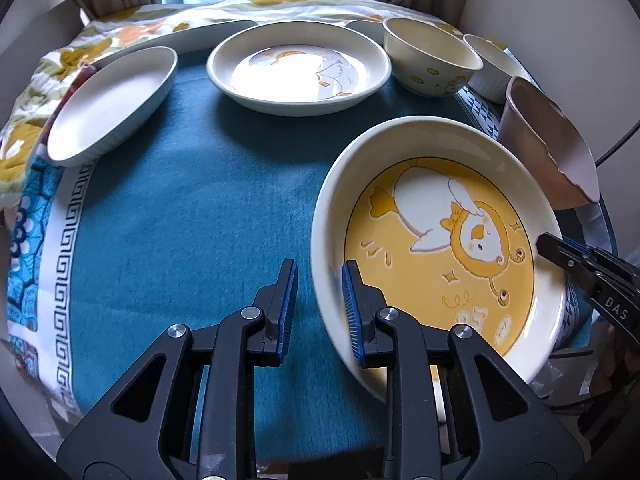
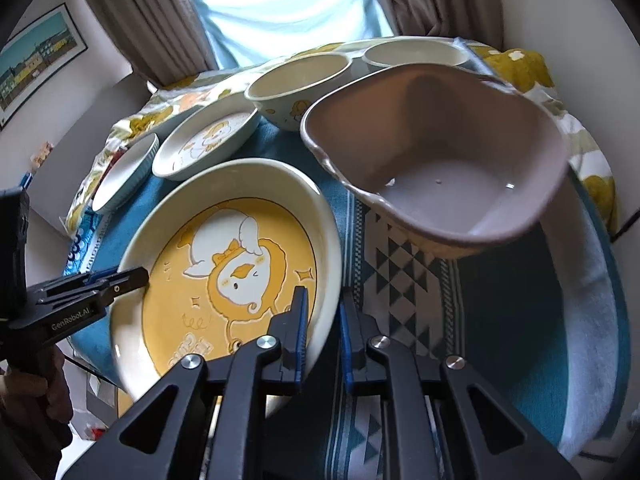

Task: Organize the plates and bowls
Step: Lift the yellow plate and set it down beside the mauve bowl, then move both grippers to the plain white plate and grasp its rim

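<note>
No stacking is seen: from left to right, the white oval dish [image 1: 114,102], pale duck plate [image 1: 298,68] and cream bowl [image 1: 430,56] lie separate, while the yellow duck plate [image 1: 436,240], near right, is straddled at opposite rims by the part-open left gripper [image 1: 318,308] and right gripper [image 2: 322,332], not clamped.

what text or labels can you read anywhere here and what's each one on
"DAS": on the right tongs, seen from the left wrist.
"GenRobot.AI": on the left tongs, seen from the right wrist.
"tee" or similar scrawl: on the yellow duck plate, not surely legible; the blocky marks below it are unreadable.
</note>
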A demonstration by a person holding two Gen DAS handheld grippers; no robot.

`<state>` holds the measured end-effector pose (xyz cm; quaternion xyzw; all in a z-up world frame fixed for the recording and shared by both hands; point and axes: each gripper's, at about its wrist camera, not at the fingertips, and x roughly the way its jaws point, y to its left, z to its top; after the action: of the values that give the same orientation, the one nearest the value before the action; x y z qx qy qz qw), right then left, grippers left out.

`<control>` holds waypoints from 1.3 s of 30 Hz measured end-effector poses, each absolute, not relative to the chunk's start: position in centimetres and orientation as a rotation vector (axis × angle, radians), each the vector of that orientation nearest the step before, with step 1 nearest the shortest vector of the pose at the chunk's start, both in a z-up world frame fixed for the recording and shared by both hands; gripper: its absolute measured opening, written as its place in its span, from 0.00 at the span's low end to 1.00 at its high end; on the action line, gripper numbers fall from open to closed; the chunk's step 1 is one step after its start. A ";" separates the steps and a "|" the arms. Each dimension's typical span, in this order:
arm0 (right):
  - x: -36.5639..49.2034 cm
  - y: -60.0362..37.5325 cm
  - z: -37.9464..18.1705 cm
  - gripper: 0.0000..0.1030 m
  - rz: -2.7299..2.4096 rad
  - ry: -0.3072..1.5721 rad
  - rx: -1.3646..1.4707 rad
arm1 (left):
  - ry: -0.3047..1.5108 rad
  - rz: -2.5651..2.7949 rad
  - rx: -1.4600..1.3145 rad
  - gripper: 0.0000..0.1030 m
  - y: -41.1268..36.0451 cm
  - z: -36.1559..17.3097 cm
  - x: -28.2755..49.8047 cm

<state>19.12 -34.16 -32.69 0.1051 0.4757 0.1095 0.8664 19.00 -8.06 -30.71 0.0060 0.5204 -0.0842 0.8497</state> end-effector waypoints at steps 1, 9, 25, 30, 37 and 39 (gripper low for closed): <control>18.5 -34.3 -32.2 0.13 0.219 0.987 0.219 | 1.099 -0.174 0.012 0.20 -7.9 -30.3 18.7; 16.1 -33.8 -25.1 0.13 0.269 0.908 0.152 | 1.003 -0.121 -0.013 0.21 -5.6 -22.6 15.8; 24.1 -22.3 -12.9 1.00 0.559 0.638 0.044 | 0.709 0.123 -0.077 1.00 5.8 -9.5 15.7; 28.7 -17.9 -13.2 1.00 0.543 0.690 -0.010 | 0.759 0.176 -0.143 1.00 11.6 -10.9 19.0; 36.5 -10.6 -17.2 1.00 0.546 0.865 -0.018 | 0.864 0.128 -0.263 1.00 18.7 -15.1 24.3; 38.2 -9.2 -18.9 1.00 0.561 0.911 -0.017 | 0.899 0.103 -0.304 1.00 20.0 -16.9 25.8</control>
<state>38.22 -9.18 -18.88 -0.0081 0.4339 0.2674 0.8603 25.79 19.95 -16.86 -0.1462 0.4326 0.0497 0.8883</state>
